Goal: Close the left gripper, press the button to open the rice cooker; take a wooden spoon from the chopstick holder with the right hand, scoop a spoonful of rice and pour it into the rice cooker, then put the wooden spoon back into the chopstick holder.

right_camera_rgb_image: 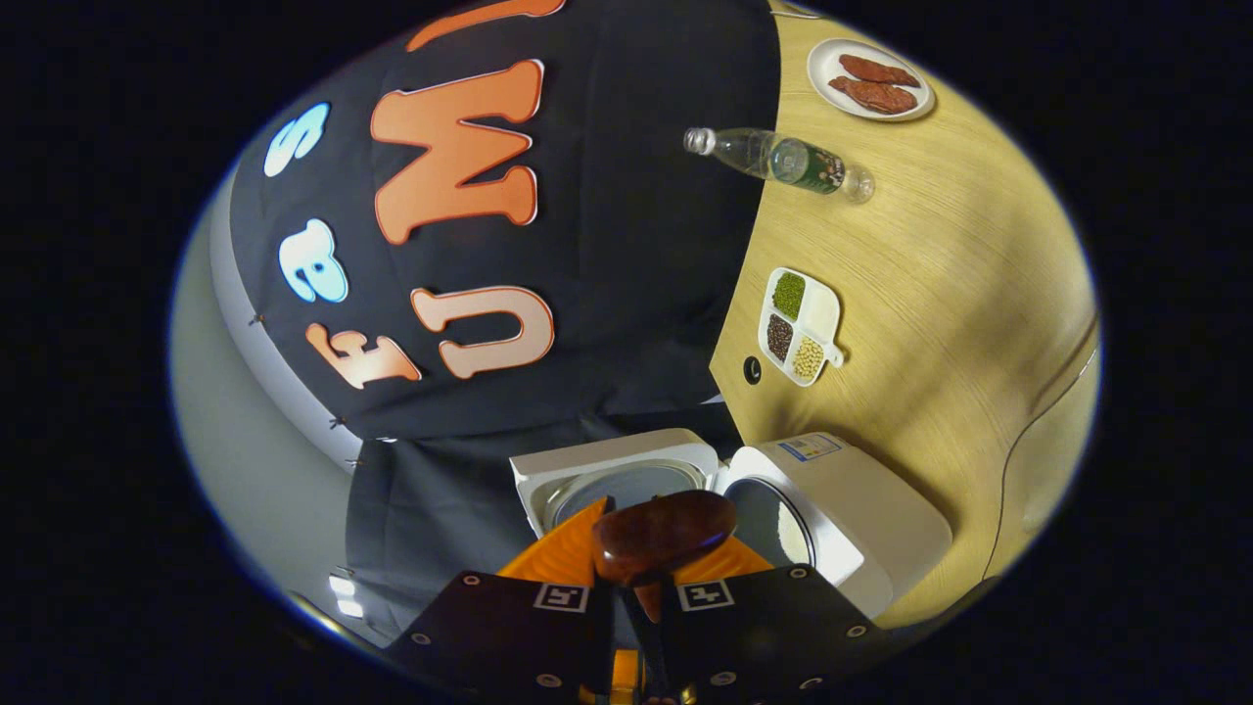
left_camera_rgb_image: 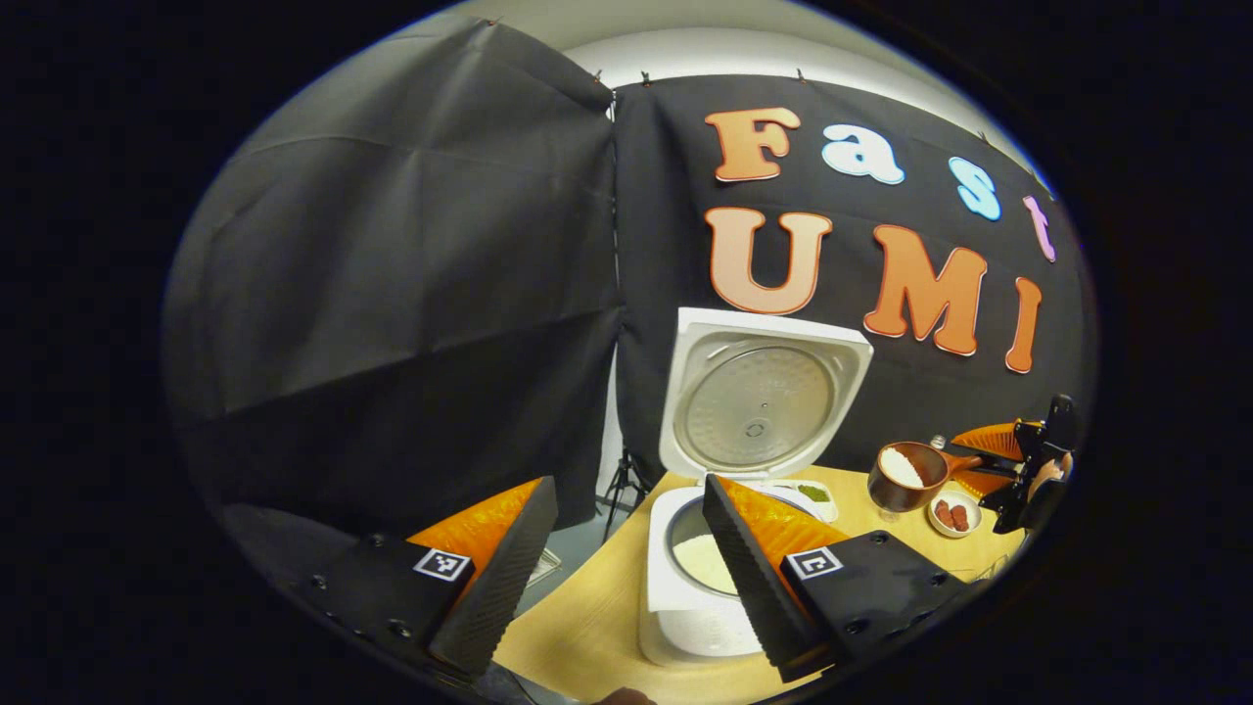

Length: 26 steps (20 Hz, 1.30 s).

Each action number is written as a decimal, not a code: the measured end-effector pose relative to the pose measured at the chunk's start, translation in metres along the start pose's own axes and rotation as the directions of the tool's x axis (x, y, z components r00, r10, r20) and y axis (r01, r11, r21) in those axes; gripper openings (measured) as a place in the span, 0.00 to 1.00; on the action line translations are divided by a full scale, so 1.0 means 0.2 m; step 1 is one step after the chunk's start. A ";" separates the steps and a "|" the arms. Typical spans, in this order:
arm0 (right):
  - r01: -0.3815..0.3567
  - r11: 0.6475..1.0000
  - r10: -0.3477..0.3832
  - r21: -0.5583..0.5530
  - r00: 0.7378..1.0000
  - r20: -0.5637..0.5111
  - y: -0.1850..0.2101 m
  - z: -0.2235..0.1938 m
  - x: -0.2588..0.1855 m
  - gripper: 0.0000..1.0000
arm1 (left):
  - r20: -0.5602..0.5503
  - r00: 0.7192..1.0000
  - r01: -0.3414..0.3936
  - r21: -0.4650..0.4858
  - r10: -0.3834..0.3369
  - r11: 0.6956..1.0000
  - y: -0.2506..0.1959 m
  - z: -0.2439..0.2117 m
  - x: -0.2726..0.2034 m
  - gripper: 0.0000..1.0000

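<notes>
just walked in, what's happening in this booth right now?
A person is partway through scooping rice. The white rice cooker on the wooden table has its lid up, with rice already in the pot. The right claw is shut on a dark wooden spoon heaped with white rice, held in the air to the cooker's right, not yet tipped in. The left claw hangs open in front of the cooker, holding nothing.

Rice cooker (left_camera_rgb_image: 685,597) has a smooth white plastic body, its raised lid (left_camera_rgb_image: 764,397) lined with dull brushed metal. Wooden spoon (right_camera_rgb_image: 664,537) bowl is dark, glossy and polished; the table (right_camera_rgb_image: 940,294) is matt pale wood grain. Bottle (right_camera_rgb_image: 783,159) near the table's back edge is clear plastic.
</notes>
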State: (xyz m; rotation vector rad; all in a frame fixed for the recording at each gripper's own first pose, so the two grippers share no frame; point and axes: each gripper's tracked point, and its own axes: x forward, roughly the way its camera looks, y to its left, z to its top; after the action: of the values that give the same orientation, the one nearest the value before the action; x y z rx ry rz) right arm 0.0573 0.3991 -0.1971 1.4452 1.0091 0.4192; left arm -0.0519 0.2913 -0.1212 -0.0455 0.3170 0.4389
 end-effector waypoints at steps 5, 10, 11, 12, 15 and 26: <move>0.104 0.976 -0.103 -0.192 0.995 0.018 0.02 -0.07 0.19 0.19 | -0.043 0.999 -0.012 -0.057 0.010 0.998 0.06 -0.10 -0.01 0.99; 0.181 0.902 -0.169 -0.391 0.983 0.065 0.04 -0.09 0.29 0.19 | -0.059 0.998 0.020 -0.025 -0.022 0.999 0.03 -0.18 -0.03 0.99; 0.186 0.887 -0.172 -0.423 0.983 0.072 0.05 -0.10 0.30 0.19 | -0.058 0.998 0.023 -0.007 -0.023 1.000 0.03 -0.19 -0.03 0.99; 0.189 0.869 -0.172 -0.457 0.982 0.079 0.06 -0.11 0.32 0.18 | -0.058 0.998 0.026 0.000 -0.026 1.000 0.05 -0.20 -0.02 0.99; 0.195 0.815 -0.163 -0.546 0.981 0.108 0.10 -0.12 0.33 0.19 | -0.114 0.993 -0.009 -0.036 0.005 0.999 0.16 -0.27 0.01 0.99; 0.198 0.606 -0.140 -0.771 0.980 0.141 0.21 -0.25 0.41 0.18 | -0.140 0.988 -0.075 -0.027 0.070 0.997 0.31 -0.33 -0.04 0.99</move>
State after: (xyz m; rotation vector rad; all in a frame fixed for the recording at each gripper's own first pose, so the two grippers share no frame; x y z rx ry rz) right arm 0.0769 0.4993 -0.1741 0.5448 0.7403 0.5763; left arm -0.1049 0.3371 -0.1802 -0.0965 0.4502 0.5142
